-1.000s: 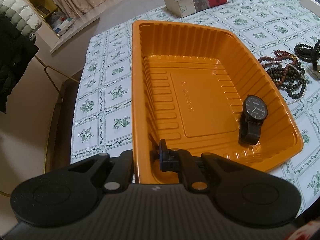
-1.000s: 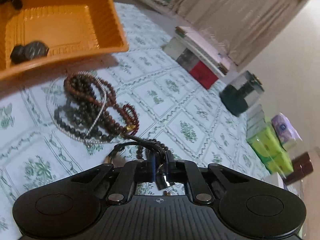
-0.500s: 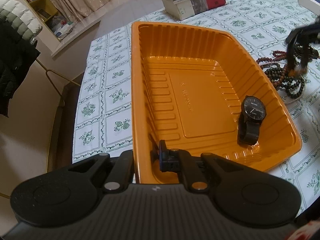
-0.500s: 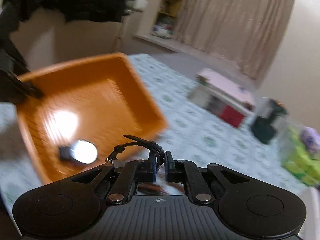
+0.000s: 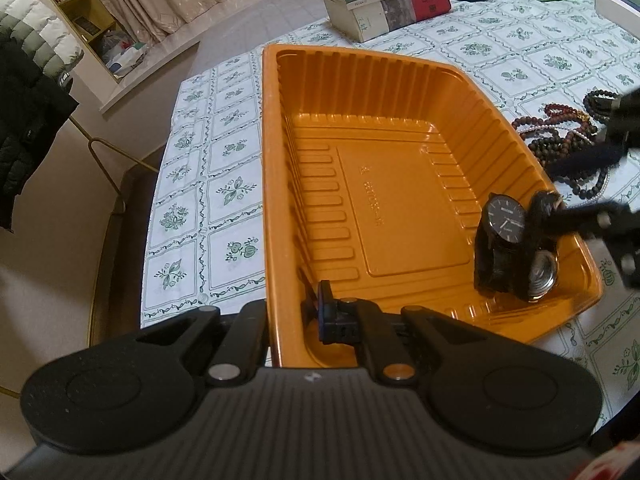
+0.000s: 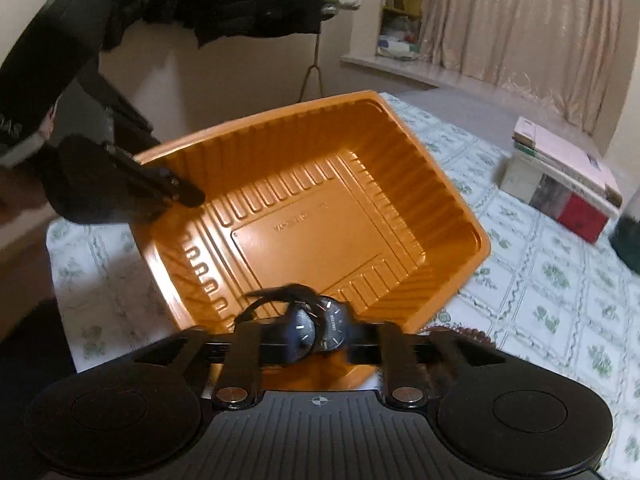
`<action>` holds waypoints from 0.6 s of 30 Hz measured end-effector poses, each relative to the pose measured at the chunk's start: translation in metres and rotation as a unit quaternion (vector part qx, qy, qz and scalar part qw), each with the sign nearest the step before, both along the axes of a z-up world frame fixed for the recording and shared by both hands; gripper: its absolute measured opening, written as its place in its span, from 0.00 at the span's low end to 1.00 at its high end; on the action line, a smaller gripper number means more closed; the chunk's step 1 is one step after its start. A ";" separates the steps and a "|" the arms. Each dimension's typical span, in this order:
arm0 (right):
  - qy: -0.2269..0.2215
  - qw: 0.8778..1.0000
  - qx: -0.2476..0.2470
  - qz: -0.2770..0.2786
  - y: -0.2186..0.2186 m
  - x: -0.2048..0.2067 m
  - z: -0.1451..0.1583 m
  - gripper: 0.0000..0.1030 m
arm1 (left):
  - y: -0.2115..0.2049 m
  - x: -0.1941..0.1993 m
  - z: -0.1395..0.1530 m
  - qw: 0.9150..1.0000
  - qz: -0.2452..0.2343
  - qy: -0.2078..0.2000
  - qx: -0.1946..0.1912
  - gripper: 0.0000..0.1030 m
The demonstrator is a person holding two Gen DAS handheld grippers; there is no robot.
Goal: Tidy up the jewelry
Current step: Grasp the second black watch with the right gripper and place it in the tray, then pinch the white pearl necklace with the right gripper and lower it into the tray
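While the orange tray [image 5: 360, 208] takes up the middle of the flowered tablecloth [image 5: 224, 168], a stack of books [image 5: 384, 4] lies beyond its far rim and a tangle of bead strings [image 5: 568, 148] sits on the cloth just past its right wall, close enough to crowd that side. A dark padded jacket [image 5: 24, 92] hangs off the table's left edge, where the cloth ends near the tray's left wall. Most of the tray floor is bare and open, with ribbed walls rising all round. The left gripper [image 5: 320, 312] is clamped on the near rim of the tray, its jaws drawn together over the thin plastic wall. The right gripper [image 6: 320, 344] reaches in over the near right corner, its jaws opening and standing well apart. A black-faced watch [image 5: 500, 240] stands propped against the right wall in that corner, and a second watch [image 5: 540, 264], showing a silver back, lies touching it, just beside it toward the corner. In the right wrist view both watches sit between the spread fingers [image 6: 244, 352], and neither pad appears to press on them.
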State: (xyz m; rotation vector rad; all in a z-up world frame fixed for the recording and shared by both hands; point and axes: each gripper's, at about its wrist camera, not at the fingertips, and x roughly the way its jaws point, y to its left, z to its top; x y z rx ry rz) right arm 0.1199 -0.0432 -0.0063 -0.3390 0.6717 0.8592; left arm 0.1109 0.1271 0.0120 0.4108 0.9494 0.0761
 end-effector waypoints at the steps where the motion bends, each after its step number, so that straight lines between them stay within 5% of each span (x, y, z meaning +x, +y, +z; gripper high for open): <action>1: -0.006 1.000 0.002 -0.011 -0.005 0.000 0.001 0.51 | 0.000 0.000 0.000 1.000 0.000 0.000 0.000 0.05; 18: 0.048 0.973 0.003 -0.227 -0.146 0.000 -0.039 0.51 | 0.001 -0.002 -0.001 1.000 0.004 0.000 -0.007 0.05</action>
